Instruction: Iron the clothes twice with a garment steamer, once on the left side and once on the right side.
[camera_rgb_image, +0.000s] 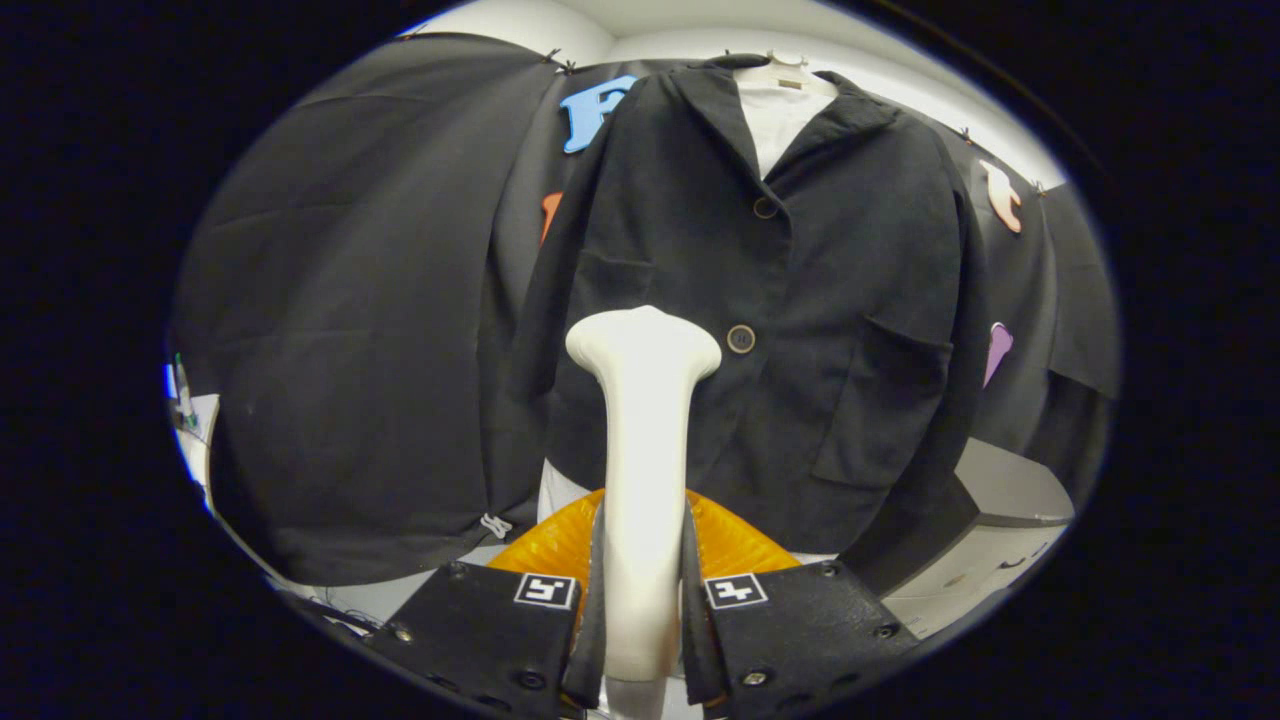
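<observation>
We hold the garment steamer (642, 450) upright, the gripper (644, 600) clamped on its handle, its long axis pointing at the far jacket (800, 300), head just left of the button (741, 338) line.

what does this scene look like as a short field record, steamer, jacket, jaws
steamer: white steamer, upright between the jaws, head pointing at the jacket
gripper: gripper shut on the steamer handle
jacket: black jacket hanging just beyond the steamer head, buttoned, white shirt under the collar
contact: cannot tell whether the head touches the cloth
below: orange object behind the handle
</observation>
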